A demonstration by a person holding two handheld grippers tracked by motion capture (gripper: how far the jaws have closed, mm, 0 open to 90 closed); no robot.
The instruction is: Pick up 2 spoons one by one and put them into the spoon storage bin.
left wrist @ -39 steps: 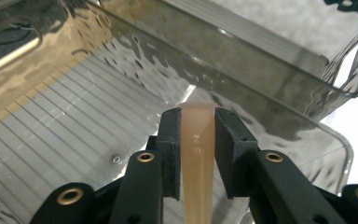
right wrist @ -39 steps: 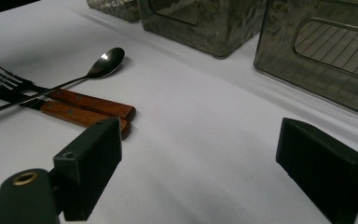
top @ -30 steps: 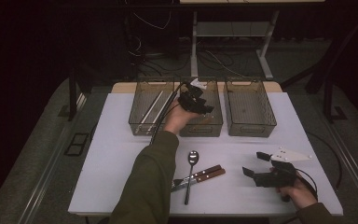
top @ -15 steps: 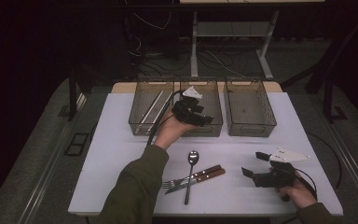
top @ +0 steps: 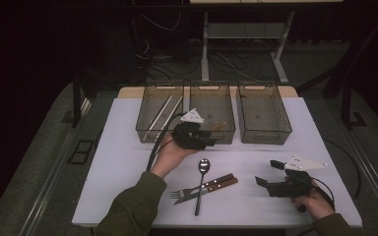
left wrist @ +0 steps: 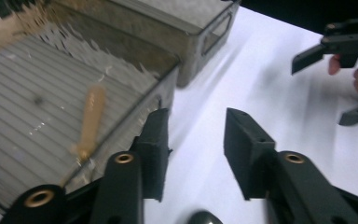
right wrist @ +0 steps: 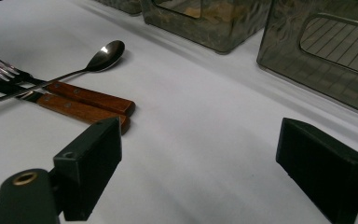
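Observation:
My left gripper [top: 207,139] hovers just in front of the middle mesh basket [top: 211,129], pointing right. Its jaws have just been closing; in the left gripper view they [left wrist: 196,119] stand apart with nothing between them. A wooden-handled utensil [left wrist: 91,122] lies inside that basket. On the white table [top: 128,162] lie a spoon [top: 203,169], a fork [right wrist: 0,65] and a knife [right wrist: 81,113], both wooden-handled. My right gripper [top: 268,173] rests at the near right, wide open and empty [right wrist: 200,140].
Three mesh baskets stand in a row at the back: the left one [top: 147,129] holds pale sticks, the right one [top: 265,132] looks bare. The table's near edge runs just behind the cutlery. Dark floor and cables surround the table.
The left hand has drawn back from above the middle basket to the table just in front of it. The right hand has stayed put.

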